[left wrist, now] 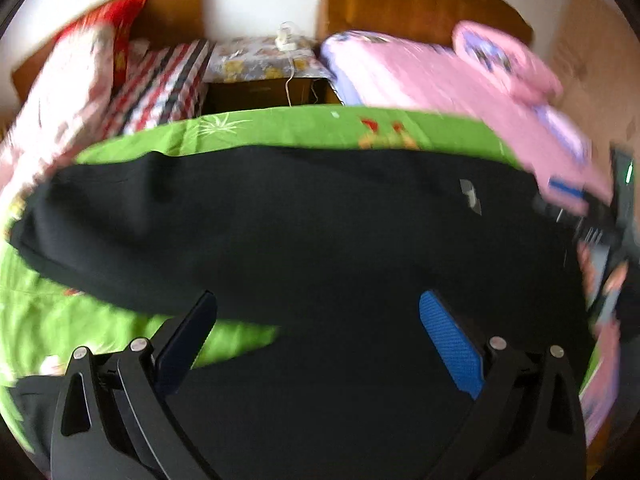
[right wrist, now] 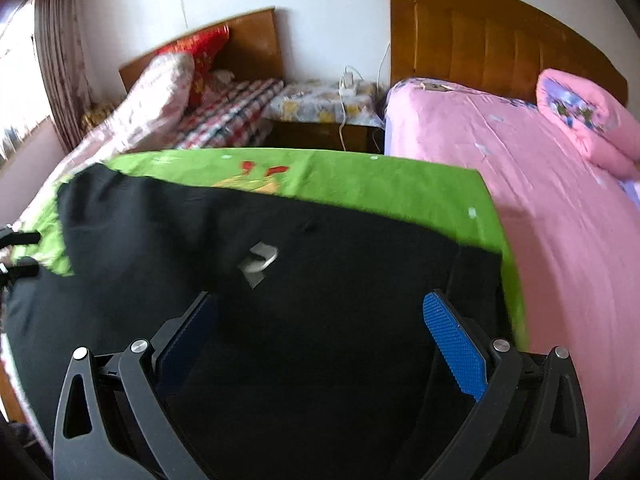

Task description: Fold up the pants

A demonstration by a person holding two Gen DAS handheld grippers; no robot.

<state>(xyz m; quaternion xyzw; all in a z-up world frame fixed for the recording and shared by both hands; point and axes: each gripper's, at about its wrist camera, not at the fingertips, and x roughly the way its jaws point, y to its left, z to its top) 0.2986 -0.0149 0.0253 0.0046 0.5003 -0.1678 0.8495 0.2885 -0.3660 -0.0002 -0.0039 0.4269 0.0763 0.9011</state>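
Black pants (left wrist: 300, 220) lie spread across a green sheet (left wrist: 320, 128), with a small white logo (left wrist: 470, 196) on the cloth. My left gripper (left wrist: 318, 312) hovers open over the pants, nothing between its fingers; the view is blurred. In the right wrist view the same pants (right wrist: 300, 312) cover the green sheet (right wrist: 360, 184), logo (right wrist: 258, 262) just ahead. My right gripper (right wrist: 320, 316) is open above the cloth near the pants' right edge, holding nothing. The right gripper also shows blurred at the far right of the left wrist view.
A pink bed (right wrist: 540, 220) with a rolled pink quilt (right wrist: 588, 120) lies on the right. A nightstand (right wrist: 320, 104) with a charger stands behind the green sheet, between wooden headboards. On the left is a checked bed (right wrist: 232, 116) with a red pillow, then a curtain (right wrist: 60, 60).
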